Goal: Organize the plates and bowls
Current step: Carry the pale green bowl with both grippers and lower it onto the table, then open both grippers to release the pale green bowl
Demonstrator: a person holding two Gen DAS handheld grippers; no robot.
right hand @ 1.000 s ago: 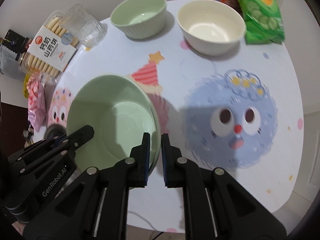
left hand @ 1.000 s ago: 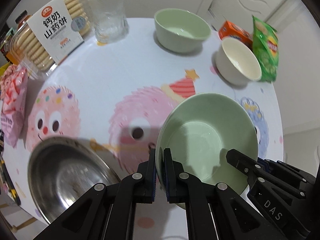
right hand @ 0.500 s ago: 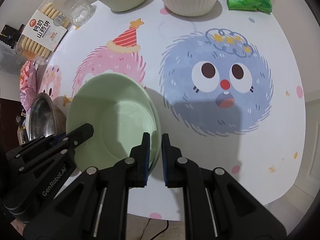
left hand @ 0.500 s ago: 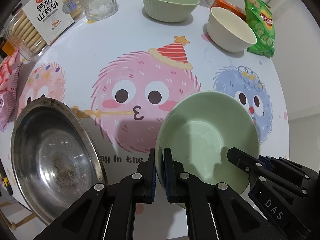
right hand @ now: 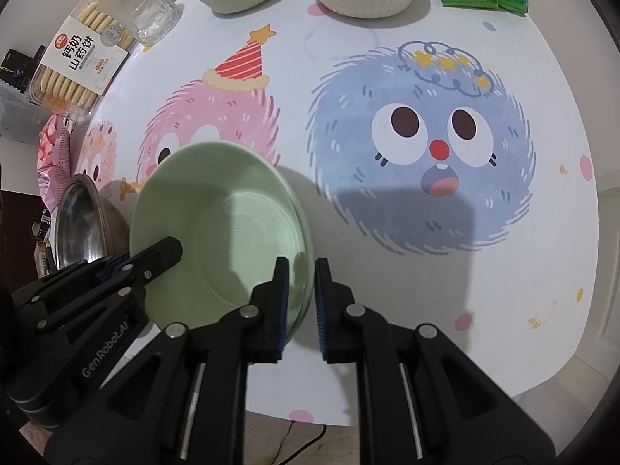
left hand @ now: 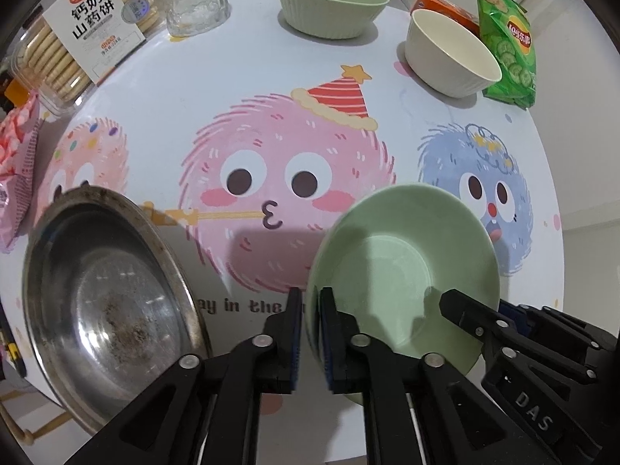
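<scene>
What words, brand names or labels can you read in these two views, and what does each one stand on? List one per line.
"钙奶山药饼": label on the biscuit box; its smaller print is too small to read.
"Lay's": green chip bag, logo tilted and only partly clear.
"DAS": right gripper body.
"GenRobot.AI": left gripper body.
"ay in the": printed tablecloth, cut off by the left gripper.
Orange box: no text readable.

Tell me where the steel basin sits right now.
The steel basin sits at the table's near-left edge in the left wrist view, left of the green dish both grippers hold, below the pink snack bag.
</scene>
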